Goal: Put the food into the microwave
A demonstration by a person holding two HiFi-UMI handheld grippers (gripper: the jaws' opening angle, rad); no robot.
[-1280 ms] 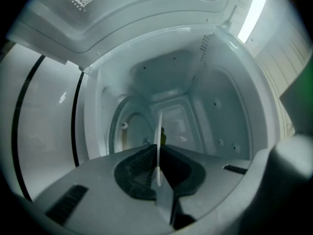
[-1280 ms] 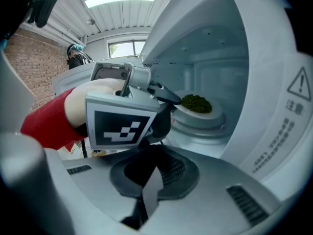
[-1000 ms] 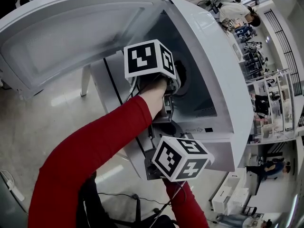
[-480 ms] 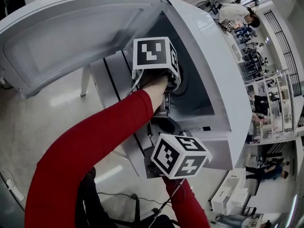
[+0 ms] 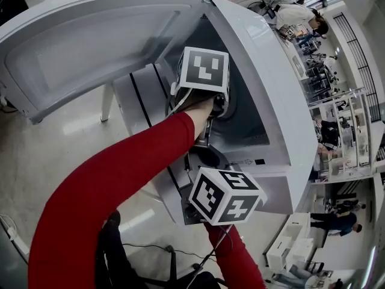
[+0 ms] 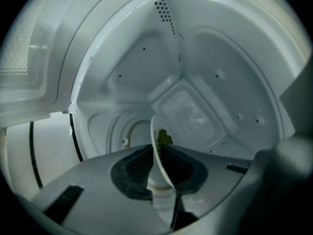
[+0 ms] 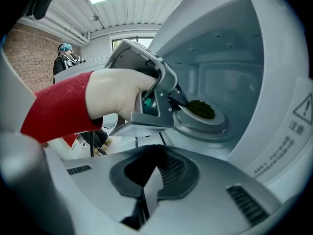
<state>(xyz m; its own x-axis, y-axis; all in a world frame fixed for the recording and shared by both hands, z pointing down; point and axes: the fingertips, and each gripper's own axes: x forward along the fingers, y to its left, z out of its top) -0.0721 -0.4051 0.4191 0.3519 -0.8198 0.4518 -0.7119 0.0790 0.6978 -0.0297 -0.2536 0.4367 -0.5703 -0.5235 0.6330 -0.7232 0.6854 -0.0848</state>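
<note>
white microwave (image 5: 283,101), door (image 5: 90,47) swung wide open to the left in the head view. left gripper (image 6: 157,180) reaches into the cavity, carried by a hand (image 7: 117,94) in a red sleeve (image 5: 108,191); its marker cube (image 5: 204,71) sits at the cavity mouth. its jaws have just been opening: they stand a little spread, with the rim of a white plate (image 6: 155,141) between them, seen edge-on and tilted in the left gripper view; i cannot tell whether a pad touches the rim. food (image 7: 201,108), a dark green heap, lies on the plate. in the right gripper view the plate is inside the microwave, low in the cavity on the round turntable (image 7: 195,129), with the left jaws at its near rim. right gripper (image 7: 146,190) is outside, just in front of the microwave's lower front edge and below the left one in the head view, pointing toward the cavity; jaws pressed together, nothing between them. a person (image 5: 301,14) stands well apart at the head view's top right, among shelves. light floor (image 5: 66,131) under the open door.
</note>
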